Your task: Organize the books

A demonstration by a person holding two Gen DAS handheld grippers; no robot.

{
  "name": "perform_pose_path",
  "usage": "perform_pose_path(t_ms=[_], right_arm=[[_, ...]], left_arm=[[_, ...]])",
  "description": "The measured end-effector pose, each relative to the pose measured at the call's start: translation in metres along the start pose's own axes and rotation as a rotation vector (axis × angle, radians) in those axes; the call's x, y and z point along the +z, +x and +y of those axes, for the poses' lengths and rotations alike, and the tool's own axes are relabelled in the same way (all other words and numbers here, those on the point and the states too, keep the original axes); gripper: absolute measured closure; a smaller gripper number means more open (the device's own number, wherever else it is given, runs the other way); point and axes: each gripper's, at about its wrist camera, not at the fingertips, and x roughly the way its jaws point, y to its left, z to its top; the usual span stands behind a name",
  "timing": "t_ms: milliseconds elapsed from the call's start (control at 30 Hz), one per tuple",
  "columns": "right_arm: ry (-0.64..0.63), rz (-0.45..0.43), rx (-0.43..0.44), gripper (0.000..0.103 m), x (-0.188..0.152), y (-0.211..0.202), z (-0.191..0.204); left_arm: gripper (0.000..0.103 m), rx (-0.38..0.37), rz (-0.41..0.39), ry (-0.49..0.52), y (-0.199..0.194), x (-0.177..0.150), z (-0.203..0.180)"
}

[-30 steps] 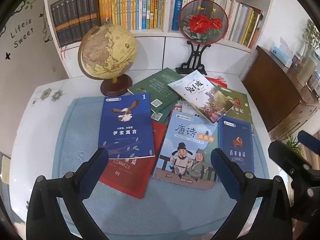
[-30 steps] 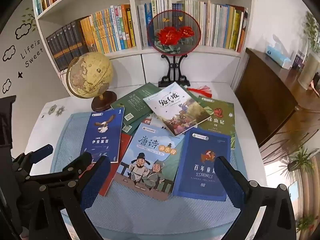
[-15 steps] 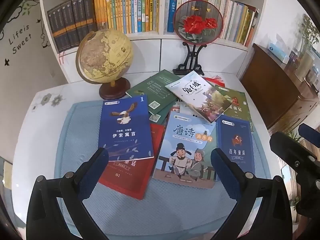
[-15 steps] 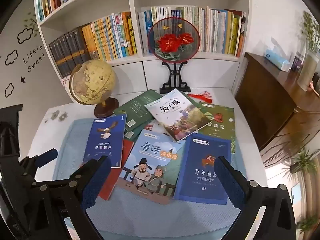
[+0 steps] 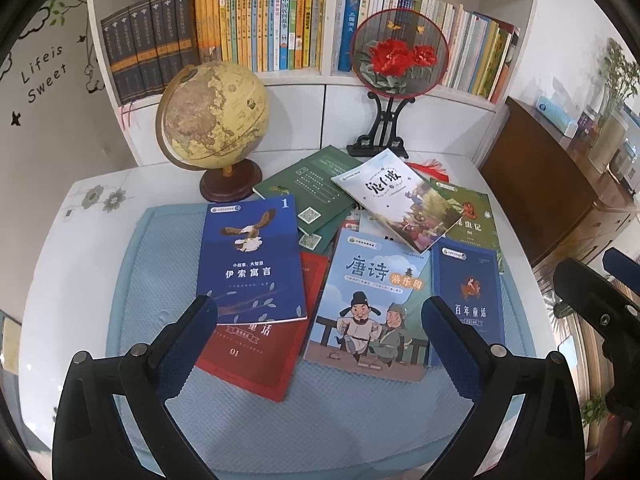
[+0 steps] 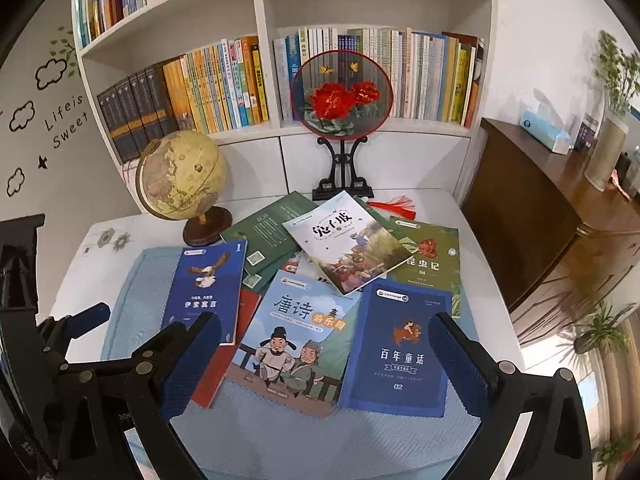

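Several thin books lie scattered and overlapping on a light blue mat (image 5: 160, 320) on a white table. A dark blue eagle book (image 5: 250, 260) lies on a red book (image 5: 256, 352). A light blue cartoon book (image 5: 372, 304) is in the middle, a dark blue book (image 5: 468, 296) to its right. A white illustrated book (image 5: 396, 200) tops green books (image 5: 316, 184) at the back. My left gripper (image 5: 320, 320) is open and empty above the near books. My right gripper (image 6: 324, 344) is open and empty, held above the light blue book (image 6: 296, 336) and dark blue book (image 6: 400, 348).
A globe (image 5: 212, 116) stands at the back left of the table. A round red-flower fan on a black stand (image 5: 396, 60) stands at the back middle. Behind is a white bookshelf (image 5: 328, 80) full of upright books. A brown cabinet (image 5: 552, 184) is at the right.
Both grippers have drawn back and risen slightly, so the books look a little smaller and more of the shelf shows. Nothing on the table has moved.
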Motion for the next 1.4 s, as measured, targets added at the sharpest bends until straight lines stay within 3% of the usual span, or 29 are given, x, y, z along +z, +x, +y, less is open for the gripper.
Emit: perform_pose_path(t_ms=[300, 433, 700, 1000, 1400], right_arm=[[0.048, -0.016, 0.012, 0.000, -0.001, -0.001, -0.015], [0.050, -0.034, 0.059, 0.000, -0.003, -0.001, -0.019], [-0.035, -0.042, 0.002, 0.000, -0.002, 0.001, -0.011], [-0.086, -0.050, 0.071, 0.000, 0.002, -0.005, -0.009], [-0.082, -0.051, 0.057, 0.000, 0.011, -0.007, -0.008]], left_arm=[[0.001, -0.005, -0.035, -0.013, -0.005, 0.002, 0.003], [0.001, -0.002, -0.038, -0.020, -0.005, 0.001, 0.005], [0.001, 0.012, -0.064, -0.021, -0.006, 0.000, 0.007], [0.001, 0.072, -0.088, 0.058, -0.012, 0.013, 0.006], [0.001, 0.035, -0.096, 0.045, -0.019, 0.021, 0.007]])
